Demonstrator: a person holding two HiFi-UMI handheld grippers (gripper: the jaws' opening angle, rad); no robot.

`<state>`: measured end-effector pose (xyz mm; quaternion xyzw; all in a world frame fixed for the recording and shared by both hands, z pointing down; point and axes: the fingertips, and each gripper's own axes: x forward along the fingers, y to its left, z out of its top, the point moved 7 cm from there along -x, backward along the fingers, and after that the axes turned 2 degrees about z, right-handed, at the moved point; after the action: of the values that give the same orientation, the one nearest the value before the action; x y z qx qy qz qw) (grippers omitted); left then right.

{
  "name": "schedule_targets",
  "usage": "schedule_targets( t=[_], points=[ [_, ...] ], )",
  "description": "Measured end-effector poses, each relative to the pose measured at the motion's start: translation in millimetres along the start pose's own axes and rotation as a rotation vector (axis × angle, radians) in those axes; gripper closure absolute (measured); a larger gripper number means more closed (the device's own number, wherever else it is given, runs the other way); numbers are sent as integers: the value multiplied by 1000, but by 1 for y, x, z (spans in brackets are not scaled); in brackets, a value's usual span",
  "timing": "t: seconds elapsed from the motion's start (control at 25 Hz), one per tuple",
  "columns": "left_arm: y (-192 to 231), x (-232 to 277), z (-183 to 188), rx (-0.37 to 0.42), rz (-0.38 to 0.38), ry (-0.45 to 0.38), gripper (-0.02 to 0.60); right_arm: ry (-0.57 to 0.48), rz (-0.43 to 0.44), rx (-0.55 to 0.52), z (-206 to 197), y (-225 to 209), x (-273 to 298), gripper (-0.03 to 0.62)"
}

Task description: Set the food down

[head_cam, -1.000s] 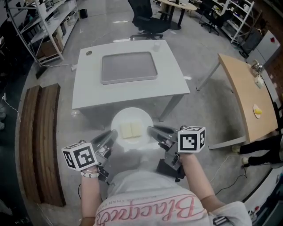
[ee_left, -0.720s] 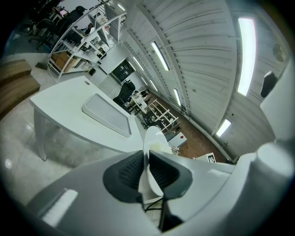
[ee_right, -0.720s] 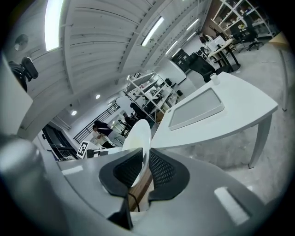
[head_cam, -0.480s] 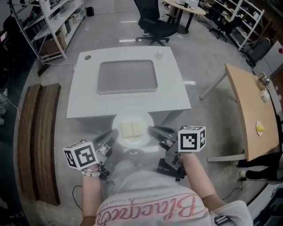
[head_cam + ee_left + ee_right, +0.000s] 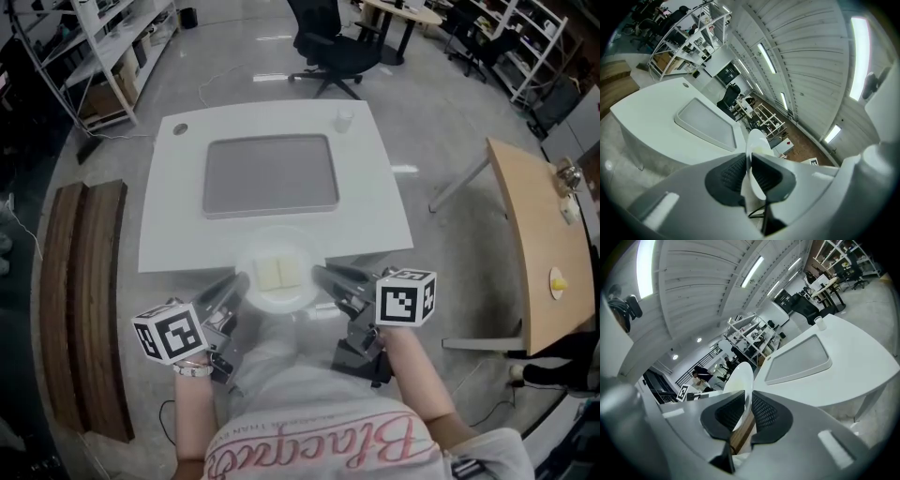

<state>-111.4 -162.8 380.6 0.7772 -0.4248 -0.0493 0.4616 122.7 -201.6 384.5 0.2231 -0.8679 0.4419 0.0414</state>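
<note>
At the near edge of the white table (image 5: 375, 202), a white plate (image 5: 303, 292) is being held from both sides, its far half overlapping the tabletop in the head view. Whether it is touching the table cannot be told. The food (image 5: 278, 273), two pale square slices lying side by side, is sitting in the middle of the plate.

The left gripper (image 5: 239, 282) is clamping the plate's left rim, and its own view is showing both ribbed pads pressing on the thin edge. The right gripper (image 5: 322, 275) is doing the same on the right rim, pads closed on the plate edge.

A grey tray (image 5: 270, 174) is lying flat in the table's middle, just beyond the plate. A small cup (image 5: 344, 119) is standing near the table's far right corner. A black office chair (image 5: 328, 42) is standing beyond the table. A wooden bench (image 5: 84, 300) is lying to the left and a wooden desk (image 5: 530, 234) is standing to the right.
</note>
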Motion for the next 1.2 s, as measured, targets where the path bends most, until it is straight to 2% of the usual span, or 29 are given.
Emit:
schedule_targets(
  t=[0.28, 0.44, 0.6, 0.96, 1.2],
  points=[
    [21, 36, 52, 101, 6, -1, 541, -33, -62, -21, 43, -19, 33, 543],
    [31, 57, 77, 85, -23, 16, 543, -44, -71, -12, 66, -30, 45, 546],
    [52, 89, 108, 85, -13, 47, 543, -39, -93, 5, 95, -57, 68, 543],
    [107, 150, 137, 37, 53, 163, 538, -1, -155, 96, 122, -121, 117, 542],
    [143, 181, 136, -3, 125, 239, 528, 45, -209, 145, 124, -156, 140, 543]
  ],
)
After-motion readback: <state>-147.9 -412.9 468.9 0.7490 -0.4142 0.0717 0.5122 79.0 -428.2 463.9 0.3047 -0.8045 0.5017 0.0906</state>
